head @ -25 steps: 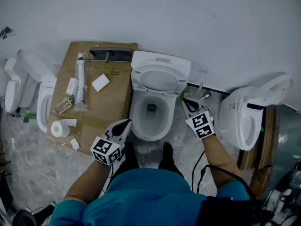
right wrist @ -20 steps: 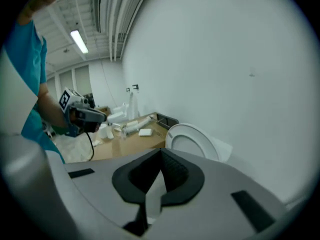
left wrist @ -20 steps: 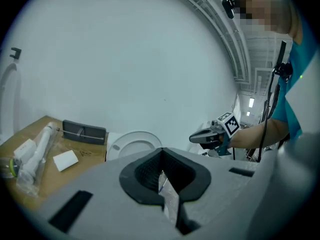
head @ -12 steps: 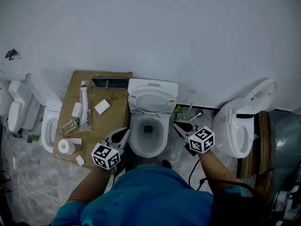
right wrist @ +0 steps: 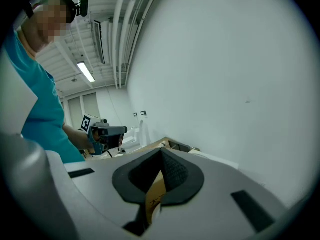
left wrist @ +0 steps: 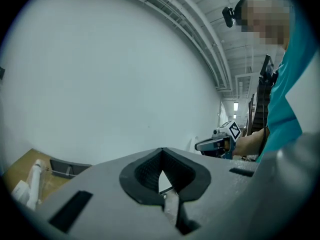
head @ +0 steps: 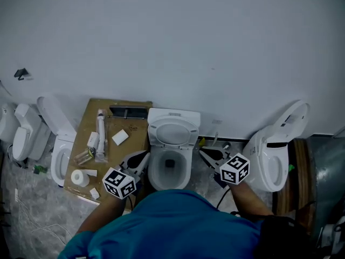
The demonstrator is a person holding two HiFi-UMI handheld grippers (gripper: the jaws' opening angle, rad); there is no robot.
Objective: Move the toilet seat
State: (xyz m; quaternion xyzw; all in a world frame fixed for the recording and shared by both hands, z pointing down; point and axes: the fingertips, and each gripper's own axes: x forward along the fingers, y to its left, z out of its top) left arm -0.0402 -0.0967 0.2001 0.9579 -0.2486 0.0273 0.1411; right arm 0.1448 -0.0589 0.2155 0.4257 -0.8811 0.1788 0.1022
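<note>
Since the earlier frame you are drawing back, so the toilet seat is sitting smaller at centre frame. It is apparently leaning raised against the tank, its long axis running away from you. Your left gripper and right gripper are flanking the bowl, about equally near, jaws pressed together on nothing. Cardboard is lying on mottled floor at left, below a white wall.
</note>
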